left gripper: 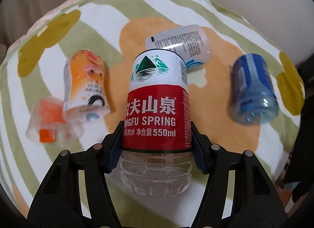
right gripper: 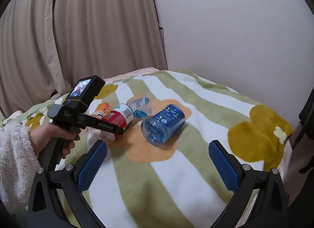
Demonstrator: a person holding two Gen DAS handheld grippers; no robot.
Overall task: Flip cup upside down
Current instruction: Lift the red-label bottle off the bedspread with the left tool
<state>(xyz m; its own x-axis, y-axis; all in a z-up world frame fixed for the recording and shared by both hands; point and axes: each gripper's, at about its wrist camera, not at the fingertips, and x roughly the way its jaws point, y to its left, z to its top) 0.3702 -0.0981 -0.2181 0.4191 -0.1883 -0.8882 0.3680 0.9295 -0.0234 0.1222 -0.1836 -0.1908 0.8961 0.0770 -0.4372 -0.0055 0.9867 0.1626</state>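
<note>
A fleece blanket (right gripper: 176, 179) in pale green and white stripes, printed with mustard flower shapes (right gripper: 257, 132) and one large orange patch (right gripper: 149, 149), covers the surface in front of a beige curtain (right gripper: 78, 32) and a plain white wall (right gripper: 235, 32). Three cut-down plastic bottles lie on their sides on or beside the orange patch: a blue one (right gripper: 162, 124) with its clear base toward the right wrist camera, a white-labelled one (left gripper: 180, 45) covered in fine print farther back, and an orange-labelled one (left gripper: 86, 83) to the left. A crumpled clear plastic piece with orange markings (left gripper: 46, 120) lies touching the orange-labelled bottle.
</note>
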